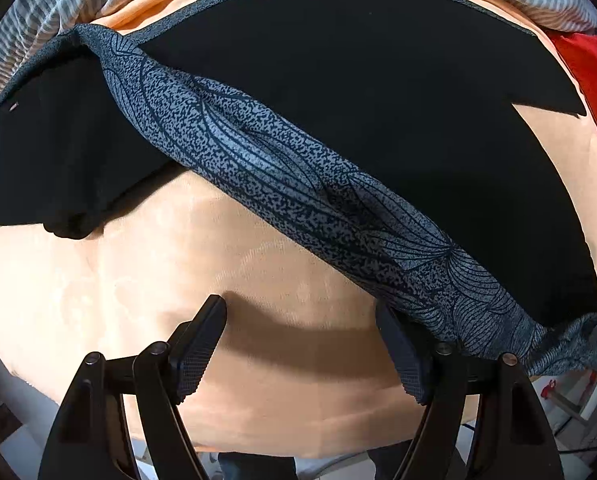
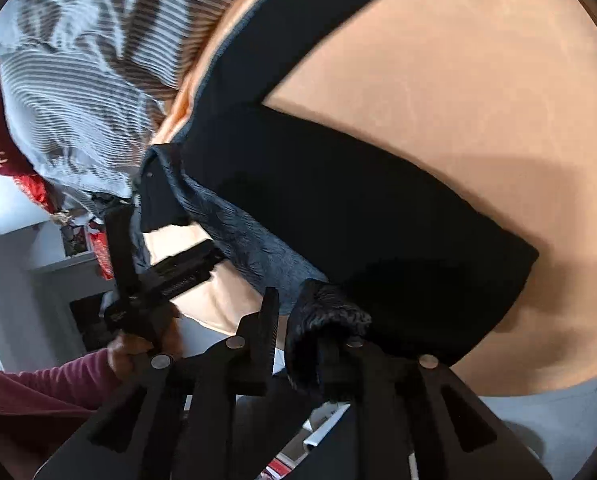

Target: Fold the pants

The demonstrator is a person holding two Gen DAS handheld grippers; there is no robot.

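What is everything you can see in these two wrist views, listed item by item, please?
pants: one pair, black with a grey-blue patterned band, spread across the blanket, band edge lifted.
blanket: one, peach-orange, covering the surface under the pants.
striped bedding: one bundle, grey and white, bunched beyond the blanket's far edge.
red cloth: one, red with pale markings, at the blanket's edge beside the striped bedding.
left gripper: one, black, fingers spread wide over bare blanket, holding nothing; the patterned band brushes its outer side.
right gripper: one, black, with bunched fabric of the pants between its fingers.
hand: one, with a maroon sleeve, holding the left gripper's handle.
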